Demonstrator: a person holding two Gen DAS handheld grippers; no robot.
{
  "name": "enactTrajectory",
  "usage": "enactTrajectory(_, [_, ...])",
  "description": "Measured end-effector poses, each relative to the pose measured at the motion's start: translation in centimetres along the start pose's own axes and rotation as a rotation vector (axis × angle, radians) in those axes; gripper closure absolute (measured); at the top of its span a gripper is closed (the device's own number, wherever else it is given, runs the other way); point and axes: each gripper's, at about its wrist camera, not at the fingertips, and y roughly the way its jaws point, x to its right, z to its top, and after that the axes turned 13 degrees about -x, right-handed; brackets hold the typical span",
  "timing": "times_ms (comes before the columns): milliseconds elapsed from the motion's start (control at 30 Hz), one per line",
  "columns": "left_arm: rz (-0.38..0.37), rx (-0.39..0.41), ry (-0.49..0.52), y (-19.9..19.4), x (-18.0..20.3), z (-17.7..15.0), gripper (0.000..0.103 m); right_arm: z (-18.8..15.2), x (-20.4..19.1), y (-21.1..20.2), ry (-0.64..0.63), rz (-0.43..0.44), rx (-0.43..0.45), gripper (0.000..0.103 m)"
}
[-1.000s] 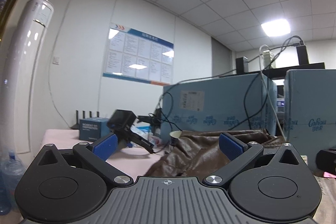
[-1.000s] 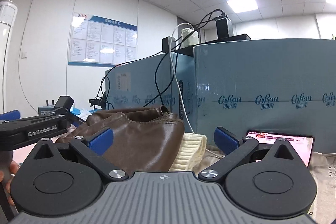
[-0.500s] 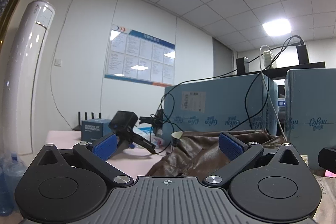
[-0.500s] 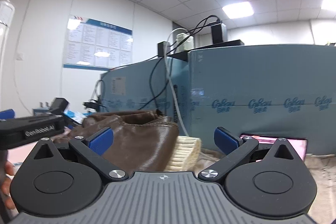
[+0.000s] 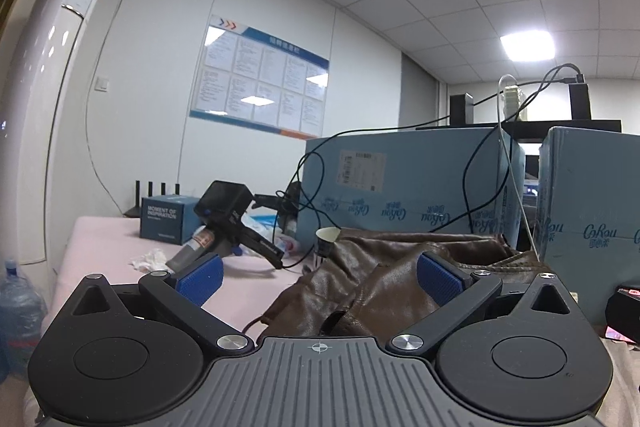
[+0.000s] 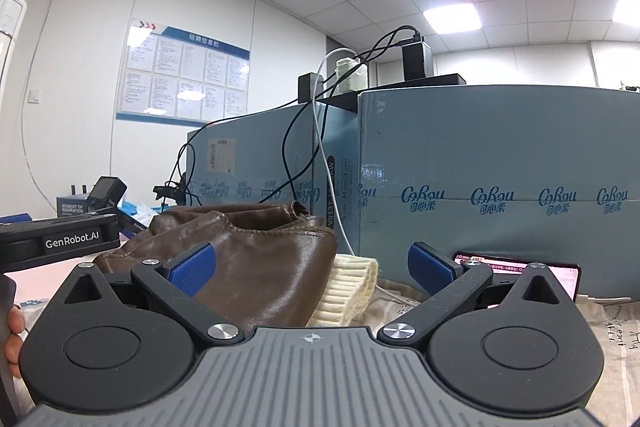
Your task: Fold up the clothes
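Both grippers are just hanging over the table with nothing in them. The left gripper [image 5: 318, 277] has its jaws spread wide, blue pads well apart, and the right gripper [image 6: 310, 265] is the same, wide open and empty.

The thing to fold is a brown leather jacket [image 5: 384, 279], lying crumpled in the lower middle of the left wrist frame, right past the fingers. In the right wrist view it fills the lower left-center [image 6: 256, 255], bunched up in a heap, with a cream knit piece [image 6: 348, 287] touching its right edge.

Container-wise: a paper cup [image 5: 327, 241] stands upright just beside the jacket's far left edge; can't tell what's inside, if anything. Behind the jacket are big blue cardboard boxes [image 5: 408, 183], closed, with cables draped over them. A small dark blue box [image 5: 166, 217] sits at center left on the pink tablecloth [image 5: 100, 239], closed too. A water jug [image 5: 20, 311] shows at the lower left edge.

A phone [image 6: 520, 273] with a lit screen leans against a blue box at the lower right of the right wrist frame.
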Motion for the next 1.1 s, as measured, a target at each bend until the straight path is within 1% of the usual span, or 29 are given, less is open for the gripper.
enactTrajectory(233, [0.002, -0.01, 0.013, 0.18, 0.15, 0.03, 0.0, 0.01, 0.05, 0.33, 0.006, 0.009, -0.018, 0.0])
enactTrajectory(1100, [0.002, -0.003, 0.017, 0.12, 0.15, 0.04, 0.0, -0.01, -0.05, 0.58, 0.0, 0.018, -0.04, 0.0])
